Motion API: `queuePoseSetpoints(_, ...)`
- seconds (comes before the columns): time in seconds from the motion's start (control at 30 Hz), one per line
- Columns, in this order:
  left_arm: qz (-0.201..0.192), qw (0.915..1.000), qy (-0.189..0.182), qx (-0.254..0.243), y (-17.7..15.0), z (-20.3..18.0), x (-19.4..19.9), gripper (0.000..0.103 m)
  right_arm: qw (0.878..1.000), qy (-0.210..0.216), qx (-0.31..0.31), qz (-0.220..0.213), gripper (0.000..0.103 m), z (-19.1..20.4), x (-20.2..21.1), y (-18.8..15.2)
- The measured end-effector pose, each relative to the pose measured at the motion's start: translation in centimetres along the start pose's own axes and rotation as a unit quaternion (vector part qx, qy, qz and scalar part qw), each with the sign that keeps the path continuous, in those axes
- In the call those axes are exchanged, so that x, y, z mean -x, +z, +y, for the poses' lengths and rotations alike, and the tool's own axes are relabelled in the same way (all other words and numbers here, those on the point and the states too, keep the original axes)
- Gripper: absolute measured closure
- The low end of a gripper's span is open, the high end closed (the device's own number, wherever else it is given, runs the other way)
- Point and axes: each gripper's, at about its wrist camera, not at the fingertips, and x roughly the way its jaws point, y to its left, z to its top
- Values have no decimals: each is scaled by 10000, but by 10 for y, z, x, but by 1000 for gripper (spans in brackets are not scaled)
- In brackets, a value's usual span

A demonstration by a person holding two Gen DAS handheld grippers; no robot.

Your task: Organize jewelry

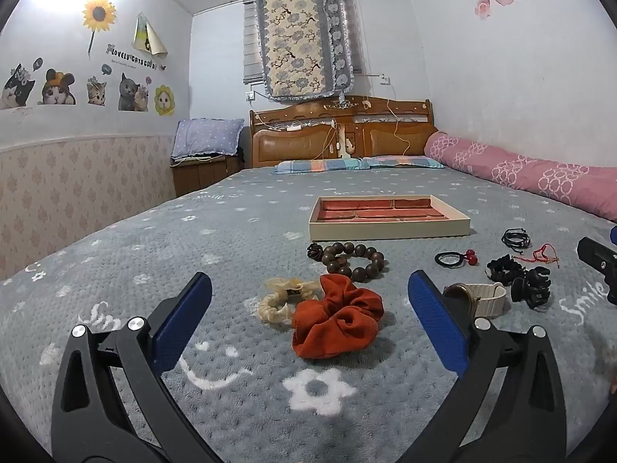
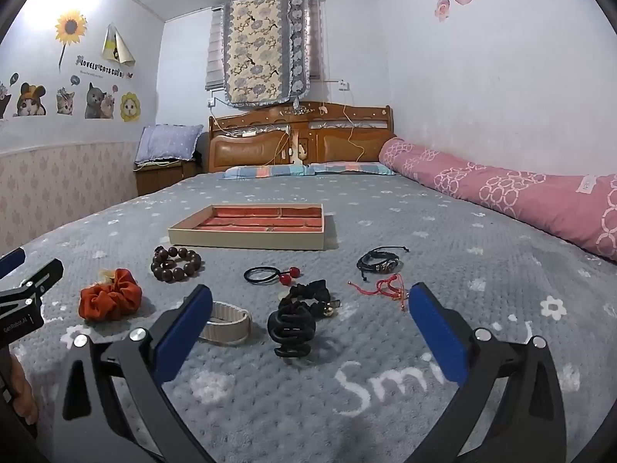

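Note:
A beige tray (image 1: 389, 228) (image 2: 246, 240) with red padded compartments lies on the grey bedspread. In front of it are a brown bead bracelet (image 1: 349, 260) (image 2: 175, 263), an orange scrunchie (image 1: 337, 322) (image 2: 110, 298), a blond hair tie (image 1: 279, 301), a beige watch strap (image 1: 488, 299) (image 2: 227, 324), a black claw clip (image 2: 291, 330) (image 1: 530, 289), a black scrunchie (image 2: 314, 297), a black tie with red balls (image 2: 270, 274) (image 1: 459, 259), a red cord bracelet (image 2: 385, 287) and a black leather bracelet (image 2: 380, 262) (image 1: 516, 237). My left gripper (image 1: 308, 289) is open above the orange scrunchie. My right gripper (image 2: 310, 301) is open above the claw clip.
A rolled pink quilt (image 2: 513, 196) runs along the right wall. Pillows (image 1: 356, 164) and a wooden headboard (image 1: 339, 131) are at the far end. A nightstand with a blue pillow (image 1: 206, 141) stands to the left. The right gripper's body (image 1: 599, 266) shows at the left view's edge.

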Motion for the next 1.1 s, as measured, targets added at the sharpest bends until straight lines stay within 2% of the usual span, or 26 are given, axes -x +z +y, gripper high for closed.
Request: queuePoseSetpoints(1.1,-49,10000,-4,-3,0,0,0,5,10000,-3,37,-13,4,0,0,0)
